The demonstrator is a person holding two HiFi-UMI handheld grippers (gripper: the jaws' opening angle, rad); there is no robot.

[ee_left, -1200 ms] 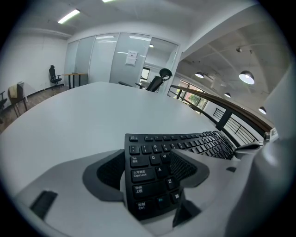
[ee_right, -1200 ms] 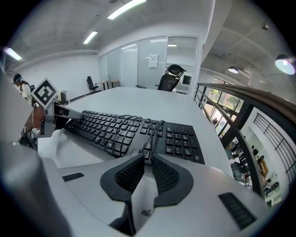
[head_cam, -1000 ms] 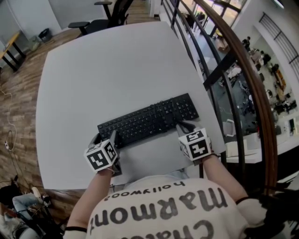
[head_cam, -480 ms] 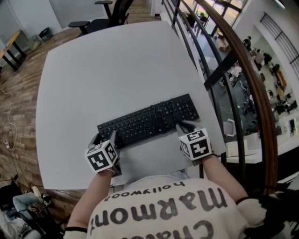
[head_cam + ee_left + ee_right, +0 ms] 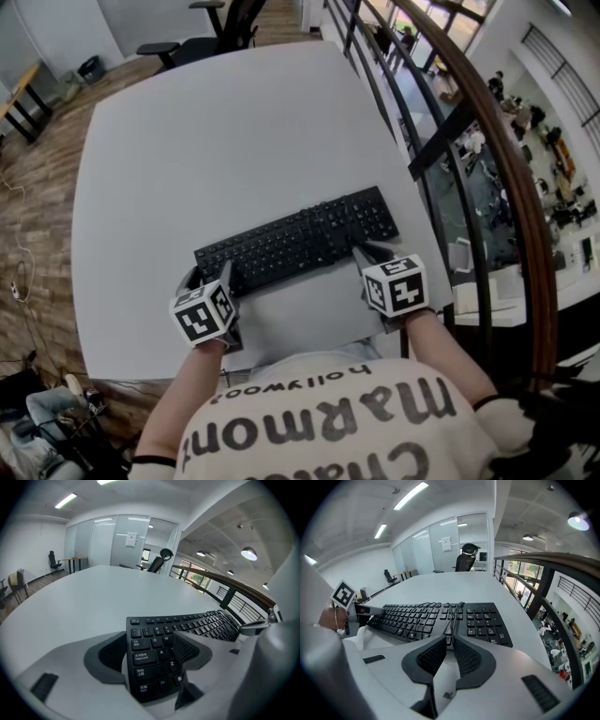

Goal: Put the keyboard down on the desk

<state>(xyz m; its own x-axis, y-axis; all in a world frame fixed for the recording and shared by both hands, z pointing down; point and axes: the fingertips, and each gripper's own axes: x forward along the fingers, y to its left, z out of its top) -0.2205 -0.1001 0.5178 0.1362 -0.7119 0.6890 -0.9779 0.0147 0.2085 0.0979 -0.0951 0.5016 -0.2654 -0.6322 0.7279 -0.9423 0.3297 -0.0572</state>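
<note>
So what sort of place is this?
Most likely an office, on an upper level: a black keyboard on a big white desk, office chairs beyond it, and a railing overlooking a lower floor.

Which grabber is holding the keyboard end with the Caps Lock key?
The left gripper: its jaws clamp the black plastic keyboard at its Caps Lock end. The right gripper pinches the front edge beside the number pad instead.

Keyboard (image 5: 295, 242): near left corner covered by the left gripper (image 5: 210, 277) in the head view; key print too small to read there. Near edge masked by the right gripper (image 5: 447, 640) in its own view.
Desk (image 5: 234, 141): near edge hidden under the person's shirt (image 5: 319, 412).
</note>
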